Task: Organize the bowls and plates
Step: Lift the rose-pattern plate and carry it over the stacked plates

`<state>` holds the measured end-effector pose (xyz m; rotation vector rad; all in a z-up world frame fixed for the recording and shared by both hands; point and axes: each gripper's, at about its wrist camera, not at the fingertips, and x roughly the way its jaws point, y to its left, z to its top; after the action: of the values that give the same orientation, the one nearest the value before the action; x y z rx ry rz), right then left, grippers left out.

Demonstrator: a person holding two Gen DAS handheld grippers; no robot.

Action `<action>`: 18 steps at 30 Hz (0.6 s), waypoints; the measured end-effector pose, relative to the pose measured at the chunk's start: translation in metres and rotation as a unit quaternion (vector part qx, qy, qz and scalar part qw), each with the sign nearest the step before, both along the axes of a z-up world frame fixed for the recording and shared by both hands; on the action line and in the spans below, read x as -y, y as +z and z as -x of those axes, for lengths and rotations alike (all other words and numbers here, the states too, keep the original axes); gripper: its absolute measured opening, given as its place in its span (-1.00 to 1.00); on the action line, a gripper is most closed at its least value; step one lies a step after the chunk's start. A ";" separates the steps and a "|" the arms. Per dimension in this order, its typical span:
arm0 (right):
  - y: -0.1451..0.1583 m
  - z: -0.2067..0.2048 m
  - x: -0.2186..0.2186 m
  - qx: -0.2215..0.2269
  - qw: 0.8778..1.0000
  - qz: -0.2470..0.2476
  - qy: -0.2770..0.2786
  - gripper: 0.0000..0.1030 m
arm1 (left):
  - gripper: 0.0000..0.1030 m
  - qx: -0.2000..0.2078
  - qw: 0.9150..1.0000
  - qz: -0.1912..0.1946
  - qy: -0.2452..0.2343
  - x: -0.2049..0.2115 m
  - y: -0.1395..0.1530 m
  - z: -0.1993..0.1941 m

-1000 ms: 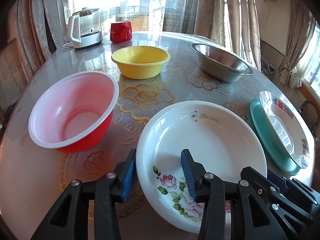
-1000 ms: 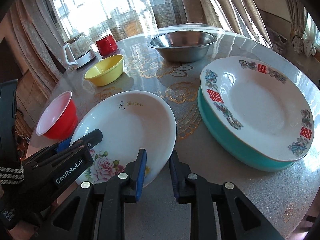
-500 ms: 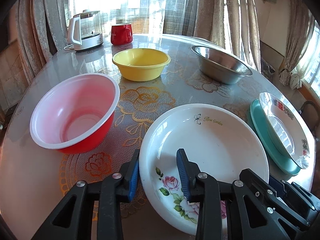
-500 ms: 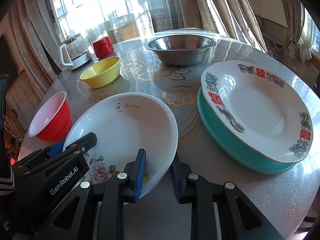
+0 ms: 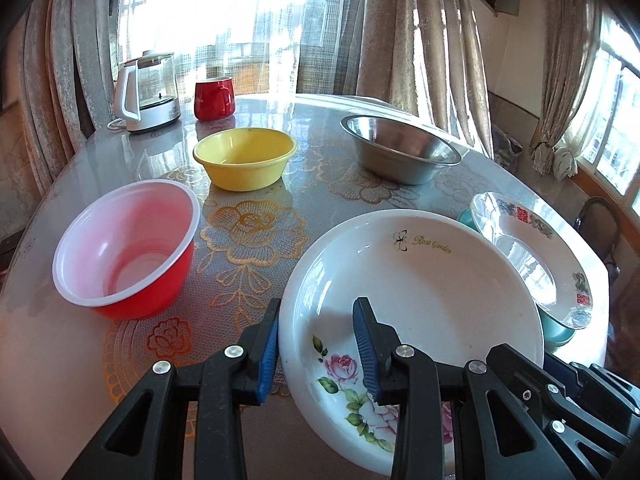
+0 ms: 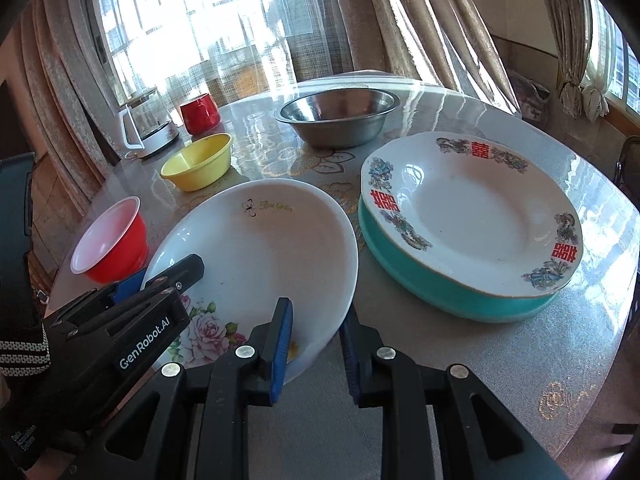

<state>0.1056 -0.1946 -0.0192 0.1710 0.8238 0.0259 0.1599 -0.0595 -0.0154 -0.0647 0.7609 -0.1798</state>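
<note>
lifted off the table, rose plate [image 6: 260, 240] sits clamped between left gripper [image 5: 316, 350] and right gripper [image 6: 316, 344].

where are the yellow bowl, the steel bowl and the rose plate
yellow bowl [image 5: 245, 164], left wrist view, on its inner wall
steel bowl [image 6: 338, 114], right wrist view, on its inside bottom
rose plate [image 5: 420, 280], left wrist view, on its bare white centre
</note>
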 end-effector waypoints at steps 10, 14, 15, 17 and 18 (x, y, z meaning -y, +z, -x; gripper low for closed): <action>0.024 0.013 0.021 0.029 0.999 -0.001 -0.014 -0.57 | -0.32 0.008 0.998 0.049 -0.028 0.012 0.012 0.010; 0.032 0.018 0.036 0.038 0.999 -0.007 -0.023 -0.59 | -0.32 0.007 0.998 0.054 -0.032 0.026 0.017 0.012; 0.034 0.018 0.041 0.040 0.999 -0.011 -0.027 -0.59 | -0.32 0.005 0.998 0.055 -0.033 0.030 0.019 0.012; 0.037 0.019 0.049 0.043 0.998 -0.013 -0.032 -0.59 | -0.32 0.000 0.998 0.055 -0.036 0.040 0.021 0.009; 0.038 0.019 0.054 0.044 0.998 -0.016 -0.035 -0.59 | -0.32 -0.001 0.998 0.053 -0.039 0.046 0.023 0.008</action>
<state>0.0870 -0.2482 0.0189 0.2265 0.7298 -0.0192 0.1524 -0.1052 0.0074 -0.1369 0.7564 -0.2941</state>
